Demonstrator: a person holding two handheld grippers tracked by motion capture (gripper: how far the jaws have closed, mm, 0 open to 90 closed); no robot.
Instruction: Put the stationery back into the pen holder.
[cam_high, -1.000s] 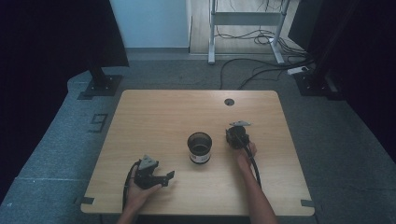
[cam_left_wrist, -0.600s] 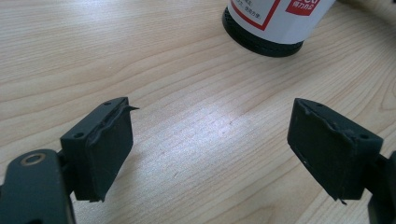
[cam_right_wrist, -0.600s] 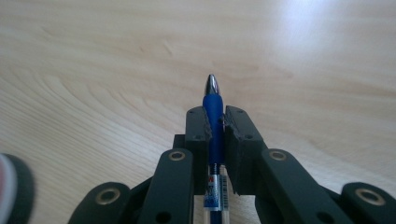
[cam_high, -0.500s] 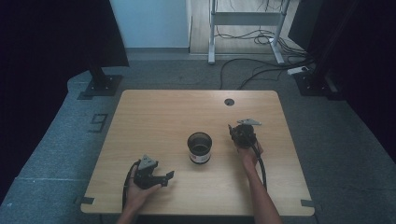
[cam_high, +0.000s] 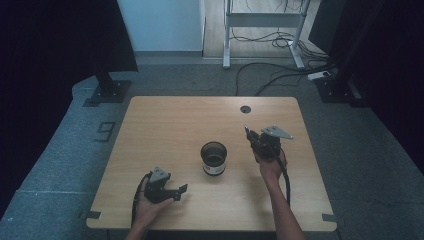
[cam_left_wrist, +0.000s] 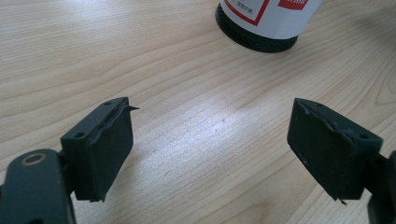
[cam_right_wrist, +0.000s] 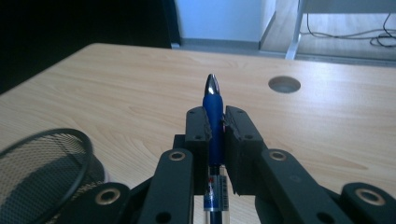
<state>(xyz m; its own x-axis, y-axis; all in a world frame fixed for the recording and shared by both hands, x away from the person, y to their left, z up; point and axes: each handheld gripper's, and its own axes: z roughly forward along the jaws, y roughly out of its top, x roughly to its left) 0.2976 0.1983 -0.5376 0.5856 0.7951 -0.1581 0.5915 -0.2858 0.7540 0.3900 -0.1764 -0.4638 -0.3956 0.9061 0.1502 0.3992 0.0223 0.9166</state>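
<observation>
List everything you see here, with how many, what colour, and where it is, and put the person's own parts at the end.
Table: one, light wood, centre of the high view.
Mesh cup: one, black with a white and red label, upright near the table's middle.
Pen: one, blue with a silver tip, clamped between the right gripper's jaws.
Cable hole: one, dark, round, in the table's far side.
Metal frame: one, white, on the floor beyond the table.
Floor cables: several, black, beyond the table's far right.
Left gripper: one, black, jaws wide apart over bare wood, near the front left.
Right gripper: one, black, right of the cup.
Hands: two, at the near edge.
</observation>
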